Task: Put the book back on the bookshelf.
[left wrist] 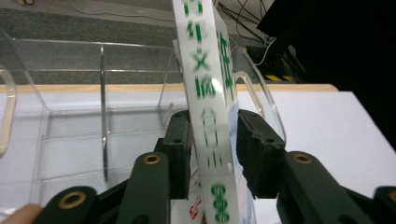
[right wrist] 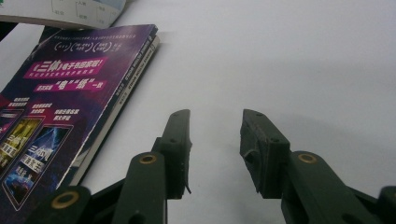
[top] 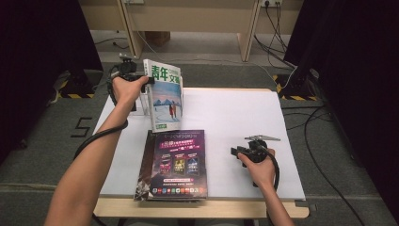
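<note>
Clear plastic rack [left wrist: 70, 107] sits just behind my left gripper [left wrist: 212, 154], whose jaws bracket the upright magazine [left wrist: 205, 93], pads seemingly slack. I should steady it fully between the dividers before withdrawing. My right gripper [right wrist: 215, 140] rests open beside the purple book [right wrist: 70, 93].

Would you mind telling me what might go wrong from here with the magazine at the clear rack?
1. The left gripper has the green-titled magazine between its jaws, but a gap shows beside the right pad, so the tilted magazine could slip or tip over.
2. The magazine seems not fully seated in the clear acrylic rack; it might fall onto the purple magazine below.
3. The right gripper hangs open beside that stack, too far away to steady anything.
</note>
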